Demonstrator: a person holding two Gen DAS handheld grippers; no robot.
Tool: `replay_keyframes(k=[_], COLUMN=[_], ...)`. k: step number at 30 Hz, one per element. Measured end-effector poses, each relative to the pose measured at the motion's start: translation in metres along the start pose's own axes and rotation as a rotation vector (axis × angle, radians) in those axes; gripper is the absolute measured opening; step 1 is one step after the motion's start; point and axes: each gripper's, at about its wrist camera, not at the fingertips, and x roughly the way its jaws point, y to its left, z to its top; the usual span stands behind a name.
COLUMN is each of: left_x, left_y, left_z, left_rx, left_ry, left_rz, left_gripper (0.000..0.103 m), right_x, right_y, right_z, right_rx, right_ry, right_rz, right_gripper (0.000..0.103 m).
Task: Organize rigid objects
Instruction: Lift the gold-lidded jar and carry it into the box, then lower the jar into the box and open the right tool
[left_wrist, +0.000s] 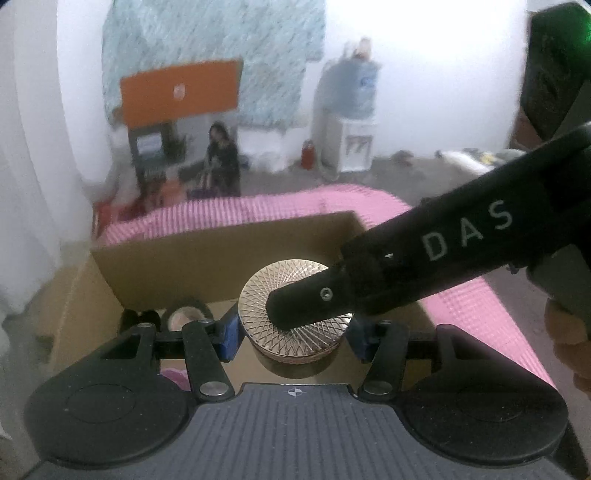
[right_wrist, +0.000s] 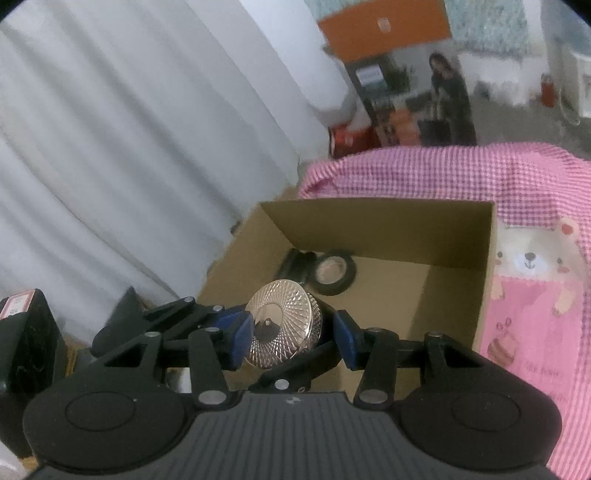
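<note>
A round golden tin (left_wrist: 295, 314) with a criss-cross lid hangs over an open cardboard box (left_wrist: 221, 254). My left gripper (left_wrist: 295, 336) is shut on it, a blue pad at each side of the rim. The right gripper's black finger (left_wrist: 406, 266) slants in from the right and lies over the lid. In the right wrist view the tin (right_wrist: 282, 328) sits tilted between the pads of my right gripper (right_wrist: 293, 339). Its left pad is against the lid, while the other pad's contact is hidden behind the left gripper's fingers (right_wrist: 229, 314). A black tape roll (right_wrist: 334, 273) lies in the box (right_wrist: 458, 236).
The box stands on a pink checked cloth (right_wrist: 532, 280) with a bear print. White curtains (right_wrist: 129, 147) hang on the left, by a black device (right_wrist: 26, 332). Beyond the table are an orange-topped carton (left_wrist: 181, 92) and a water dispenser (left_wrist: 351, 122). A hand (left_wrist: 569, 332) shows at the right.
</note>
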Motion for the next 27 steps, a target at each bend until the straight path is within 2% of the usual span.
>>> replay_keyframes(k=[4, 10, 14, 22, 27], left_x=[0.040, 0.081, 0.098, 0.108, 0.107], left_y=[0.014, 0.030, 0.044, 0.055, 0.054], left_z=[0.013, 0.024, 0.029, 0.029, 0.030], left_rx=[-0.086, -0.149, -0.217, -0.300, -0.294], left_ry=[0.084, 0.168, 0.238, 0.322, 0.301], left_rz=[-0.001, 0.029, 0.033, 0.048, 0.052], left_gripper=[0.056, 0.056, 0.056, 0.057, 0.059], right_x=[0.039, 0.078, 0.101, 0.129, 0.143], right_y=[-0.028, -0.064, -0.073, -0.075, -0.078], right_z=[0.034, 0.064, 0.075, 0.081, 0.079], right_rx=[0.012, 0.023, 0.008, -0.016, -0.029], right_ry=[0.102, 0.212, 0.270, 0.322, 0.321], right_rz=[-0.017, -0.003, -0.002, 0.004, -0.015], right_gripper=[0.052, 0.052, 0.053, 0.053, 0.053])
